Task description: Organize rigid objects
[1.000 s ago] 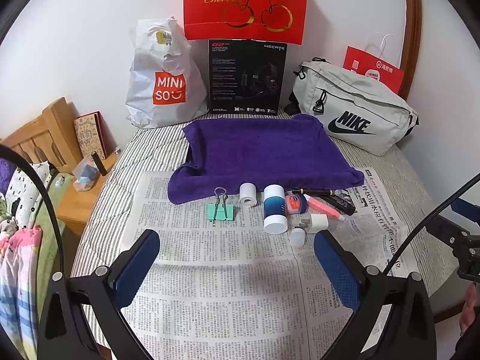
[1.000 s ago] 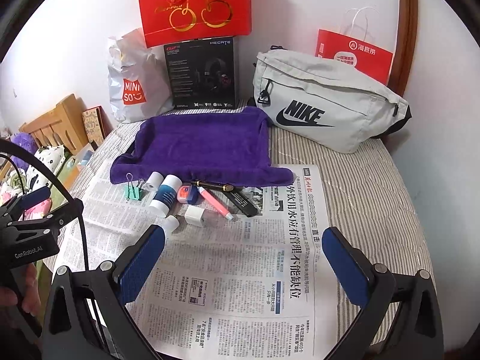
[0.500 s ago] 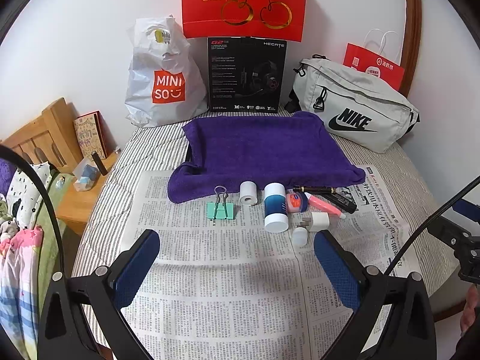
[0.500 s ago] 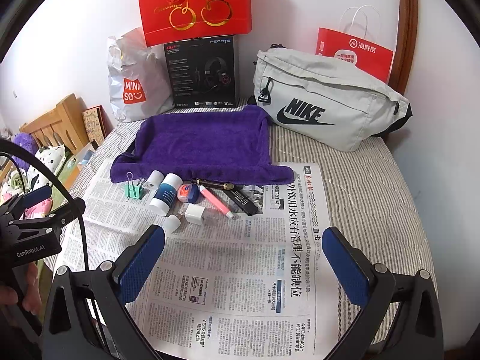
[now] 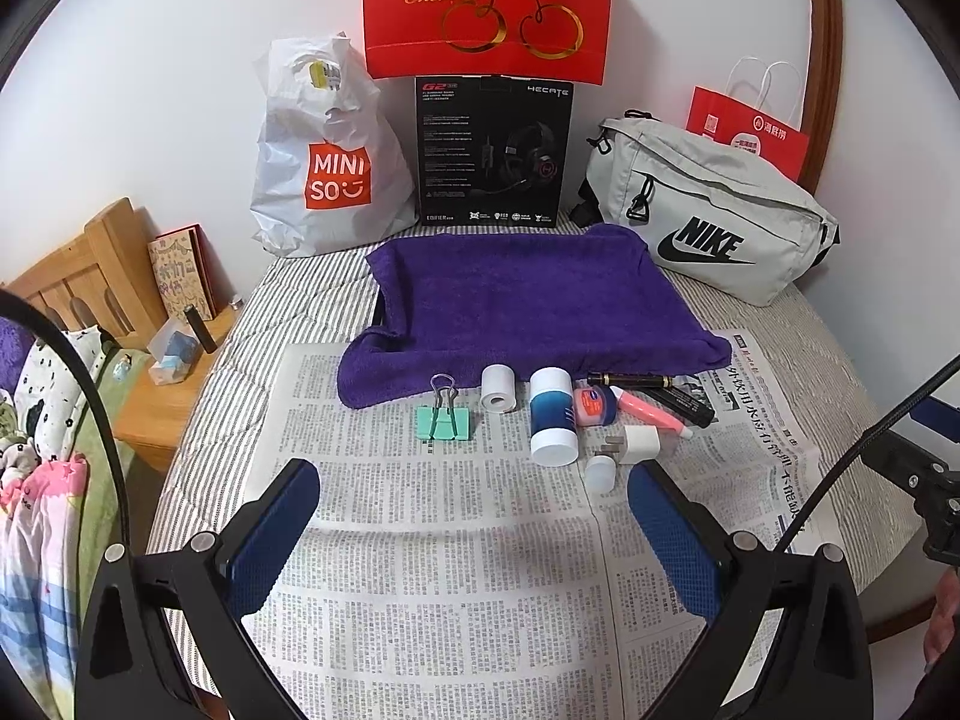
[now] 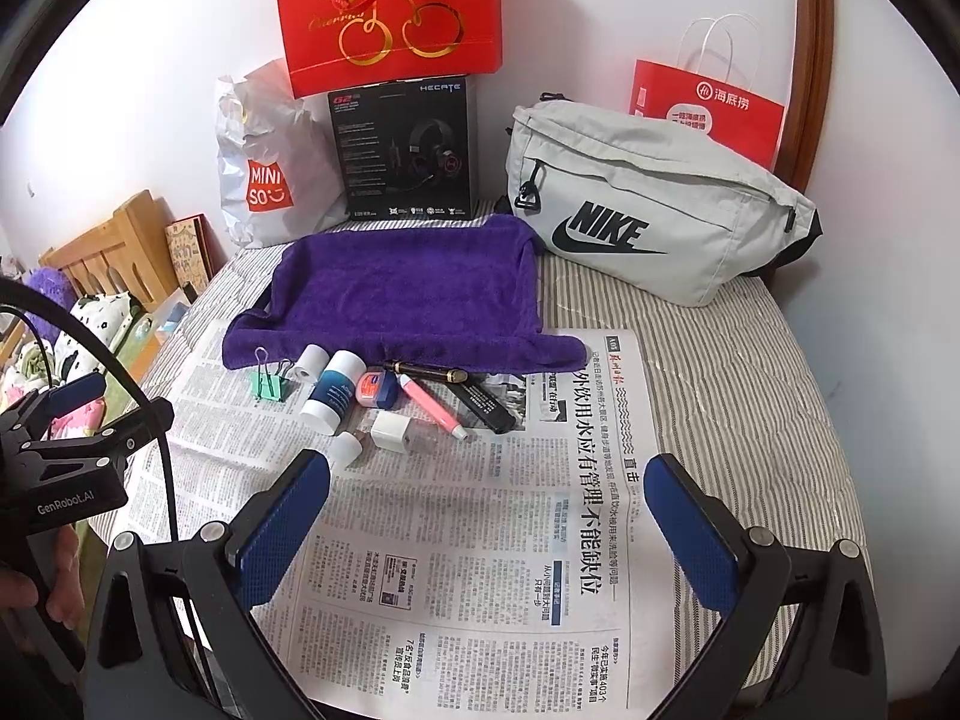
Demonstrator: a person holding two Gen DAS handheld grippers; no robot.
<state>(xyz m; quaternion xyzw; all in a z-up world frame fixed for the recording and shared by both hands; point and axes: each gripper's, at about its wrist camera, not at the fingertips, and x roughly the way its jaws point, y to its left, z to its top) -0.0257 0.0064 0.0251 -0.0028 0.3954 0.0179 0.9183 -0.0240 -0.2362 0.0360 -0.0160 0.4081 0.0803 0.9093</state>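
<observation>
Both grippers, left gripper [image 5: 474, 495] and right gripper [image 6: 486, 489], hover spread and empty at lower frame; mid-frame lie a mint-green metal binder clip [image 5: 444, 420], a blue-and-white plastic bottle [image 5: 552, 414], possibly lotion, and a deep purple terry towel [image 5: 528, 300].

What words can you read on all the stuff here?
"MINI SO" on the white plastic bag.
"NIKE" on the grey bag.
"HECATE" and "G2" on the black box; its small print is unreadable.
"GenRobot.AI" on the left gripper's body.
"Cherries", roughly, on the red bag.
Newspaper body text: too small.
</observation>
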